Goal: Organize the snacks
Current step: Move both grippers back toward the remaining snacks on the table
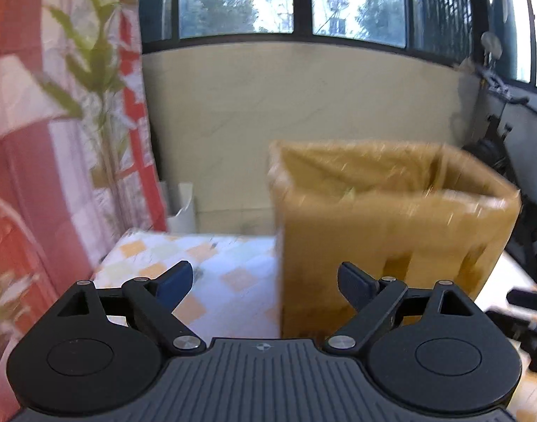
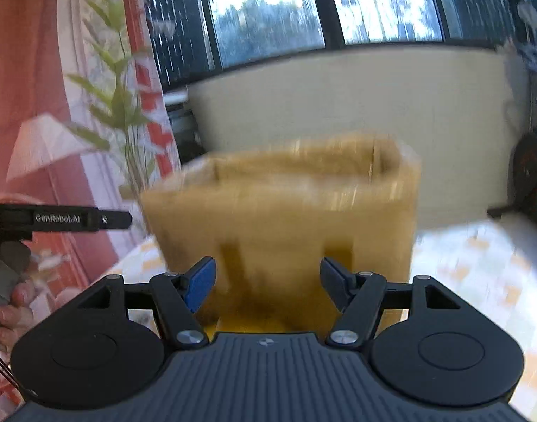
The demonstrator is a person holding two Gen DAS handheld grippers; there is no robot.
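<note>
Open-topped cardboard box (image 1: pixel 391 218) standing upright on the checked tablecloth (image 1: pixel 212 263), ahead and to the right in the left wrist view, dead ahead and close in the right wrist view (image 2: pixel 286 218); both pictures smeared by motion, so detail on the box walls not readable

Left gripper (image 1: pixel 265 281) spread wide, nothing between the blue pads, only cloth and the near left corner of the box behind the gap. Right gripper (image 2: pixel 268 283) parted about half as far as it could go, also empty, box front filling the gap but apart from the pads; touching or not at the very base, cannot tell. Left gripper also visible in the right wrist view (image 2: pixel 117 219) as a black finger at the left edge, with a person's fingers (image 2: pixel 11 302) below it

No snacks in sight; contents of the box hidden, apart from a faint pale-green fleck inside near the rim

Judged as handling: thin corrugated card, probably light if near empty, walls likely to bow under a pinch at mid-panel. Glossy streaks along the rim suggestive of tape or film, so possibly slick there. Best hold probably at the top rim near a corner, where the fold stiffens the card, one gripper to each side; squeezing the flat face likely to dent it or tip the box

Hanging fabric (image 1: pixel 68 140) and a leafy stem (image 1: pixel 92 70) close on the left, worth avoiding
</note>
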